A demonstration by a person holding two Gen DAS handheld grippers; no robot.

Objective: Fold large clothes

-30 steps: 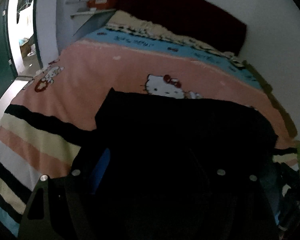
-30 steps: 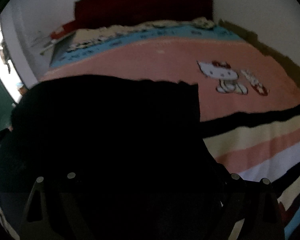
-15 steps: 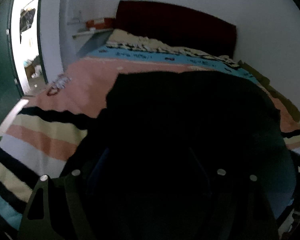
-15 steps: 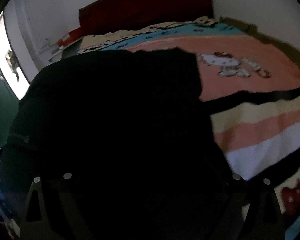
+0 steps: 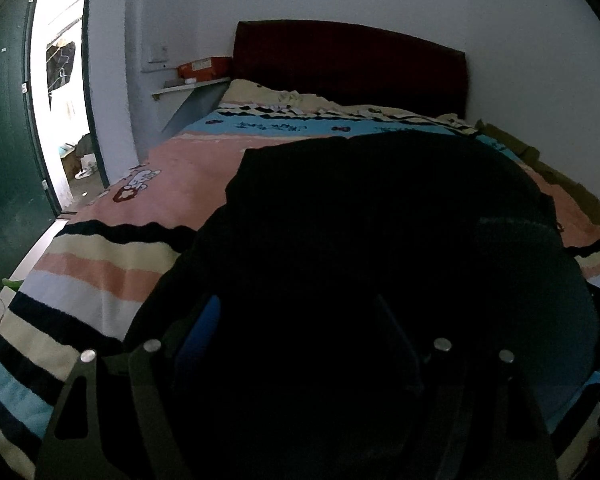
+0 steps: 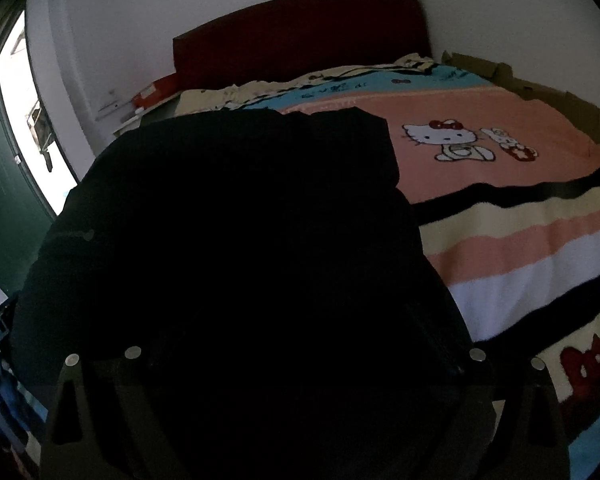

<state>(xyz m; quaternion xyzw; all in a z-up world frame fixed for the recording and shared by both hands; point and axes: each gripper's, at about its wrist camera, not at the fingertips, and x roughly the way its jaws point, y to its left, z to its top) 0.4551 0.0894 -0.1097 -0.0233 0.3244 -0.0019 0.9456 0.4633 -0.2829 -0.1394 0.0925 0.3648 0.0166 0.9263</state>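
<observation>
While both wrist views are filled low and centre by one black garment (image 5: 380,240), each shows something the other lacks. Ahead of the left claw (image 5: 296,344) and off to its left stands one open green door (image 5: 4,140) with daylight beyond, plus one wall shelf (image 5: 188,88) carrying one orange box (image 5: 204,67). The left view also shows a blue pad (image 5: 204,328) on one finger, half buried in cloth. Ahead and to the right of the right claw (image 6: 300,360), one white cartoon cat (image 6: 444,140) is printed on the striped pink blanket (image 6: 520,248); the left view hides it under the garment. One dark red headboard (image 6: 300,36) appears in both views, far ahead. The garment drapes over both claws and spreads forward across the blanket, its far edge raised. Fabric covers the fingertips, so I cannot tell how either claw's jaws stand.
</observation>
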